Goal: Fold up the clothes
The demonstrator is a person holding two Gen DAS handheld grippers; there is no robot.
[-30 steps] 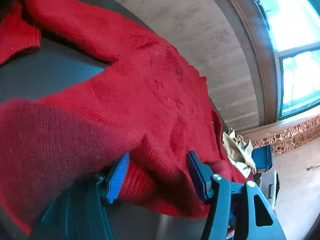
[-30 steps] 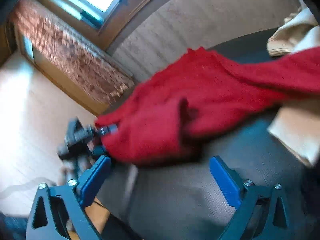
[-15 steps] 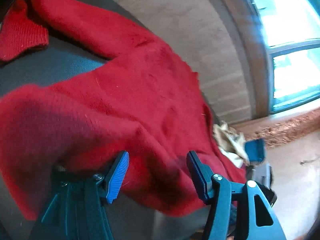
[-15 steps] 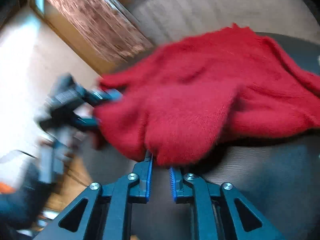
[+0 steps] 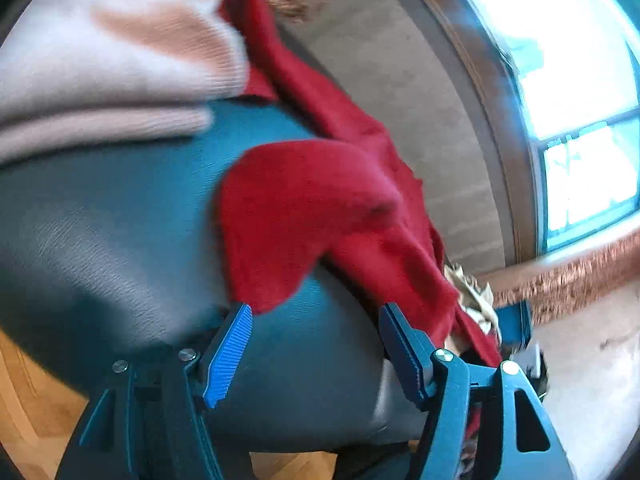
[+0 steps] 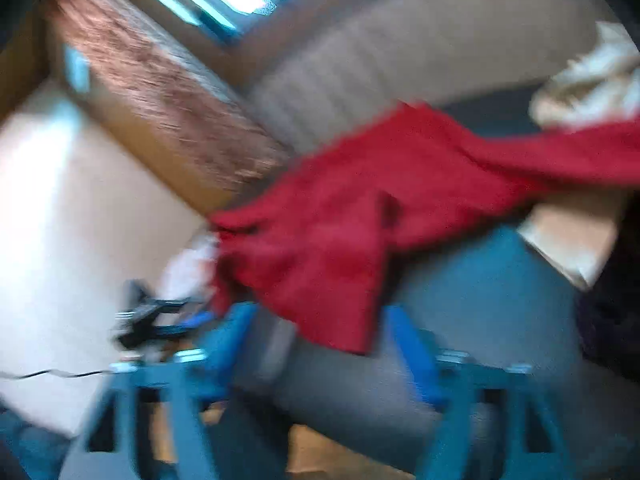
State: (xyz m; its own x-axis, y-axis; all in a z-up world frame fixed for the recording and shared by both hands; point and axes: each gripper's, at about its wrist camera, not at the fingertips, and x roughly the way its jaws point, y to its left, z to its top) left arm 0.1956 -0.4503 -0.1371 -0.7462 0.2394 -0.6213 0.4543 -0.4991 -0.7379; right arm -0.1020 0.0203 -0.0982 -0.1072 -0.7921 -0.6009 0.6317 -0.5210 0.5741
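Note:
A red knit sweater point(image 5: 320, 208) lies crumpled on a dark round table point(image 5: 120, 220), with a folded flap toward me and one part trailing to the far left. My left gripper point(image 5: 316, 344) is open and empty, just short of the sweater's near edge. In the blurred right wrist view the same sweater point(image 6: 360, 216) hangs over the table's edge, and my right gripper point(image 6: 320, 340) is open with the sweater's lower corner just above the gap. The other gripper point(image 6: 152, 316) shows at the left of that view.
A pink and cream folded knit point(image 5: 112, 60) lies on the table at the far left. A beige crumpled cloth point(image 5: 476, 300) sits beyond the sweater, also in the right wrist view point(image 6: 592, 80). A wall, a window point(image 5: 580, 100) and wood floor point(image 5: 24, 408) surround the table.
My right gripper was shut on the sweater half a second ago and now stands open. My left gripper has drawn back from the sweater, which now lies bunched on the table.

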